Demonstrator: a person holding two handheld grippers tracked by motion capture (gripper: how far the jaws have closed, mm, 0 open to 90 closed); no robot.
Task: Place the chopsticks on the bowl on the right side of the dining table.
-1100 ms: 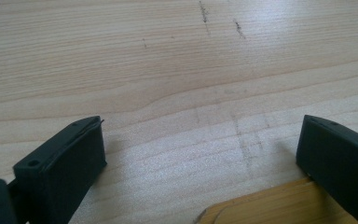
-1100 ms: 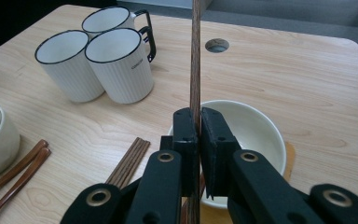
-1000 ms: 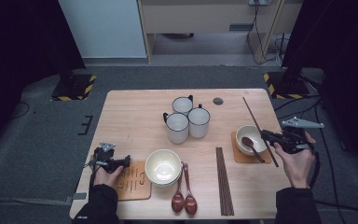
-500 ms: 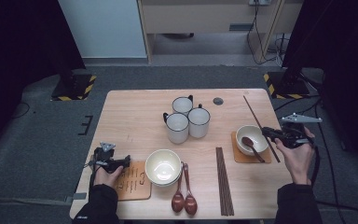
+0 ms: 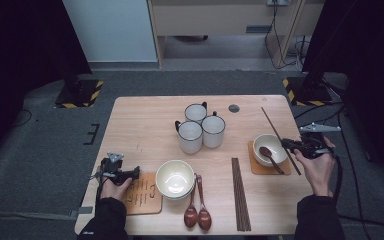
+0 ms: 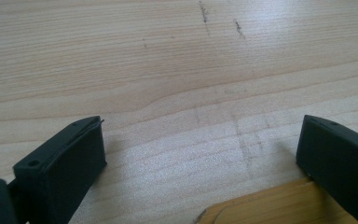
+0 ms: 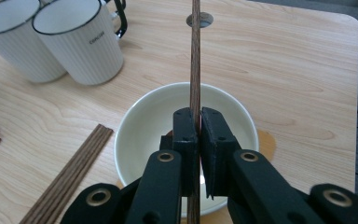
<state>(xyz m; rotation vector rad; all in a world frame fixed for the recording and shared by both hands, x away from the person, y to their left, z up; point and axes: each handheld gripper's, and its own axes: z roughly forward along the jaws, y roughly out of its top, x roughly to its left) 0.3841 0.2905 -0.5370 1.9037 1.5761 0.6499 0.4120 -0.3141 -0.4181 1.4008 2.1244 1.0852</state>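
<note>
My right gripper (image 7: 195, 128) clamps a chopstick (image 7: 196, 60) pointing to twelve o'clock over the bowl (image 7: 140, 121), while my left gripper (image 6: 200, 154) gapes wide.

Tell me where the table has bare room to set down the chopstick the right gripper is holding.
Bare wood lies right of the small white bowl on its wooden coaster, and along the far-left edge of the light wooden table. The front middle is crowded: dark wooden chopstick bundle, two brown spoons, large cream bowl.
</note>
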